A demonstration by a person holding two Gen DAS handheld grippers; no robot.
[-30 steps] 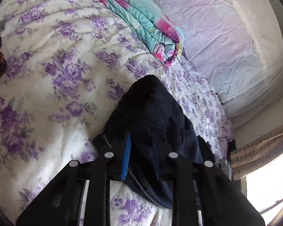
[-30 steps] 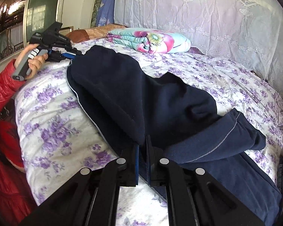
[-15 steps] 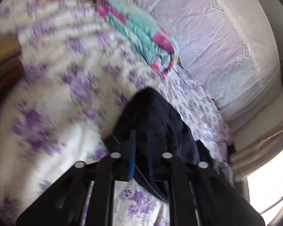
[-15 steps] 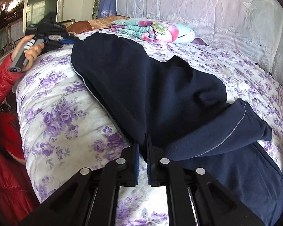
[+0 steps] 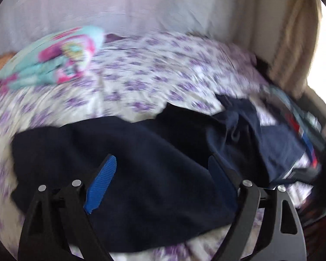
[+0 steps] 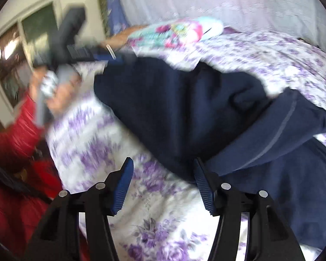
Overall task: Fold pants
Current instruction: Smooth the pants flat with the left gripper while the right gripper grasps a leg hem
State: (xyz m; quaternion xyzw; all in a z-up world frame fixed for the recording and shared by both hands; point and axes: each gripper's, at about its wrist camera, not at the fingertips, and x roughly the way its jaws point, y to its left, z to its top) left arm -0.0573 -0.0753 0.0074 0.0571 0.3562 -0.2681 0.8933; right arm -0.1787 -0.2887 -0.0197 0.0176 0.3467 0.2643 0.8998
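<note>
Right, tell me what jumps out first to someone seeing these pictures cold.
The dark navy pants dominate, sprawled across the purple-flowered bedspread in the middle of both views. Behind them, near the head of the bed, a bright turquoise-and-pink folded quilt stands out. The right gripper is opening at the near edge of the pants, its blue pads clear of the cloth.

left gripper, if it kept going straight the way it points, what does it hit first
Most likely the navy pants, lying between and ahead of the opening left gripper; the floral bedspread lies beyond. The blur makes depth uncertain.
</note>
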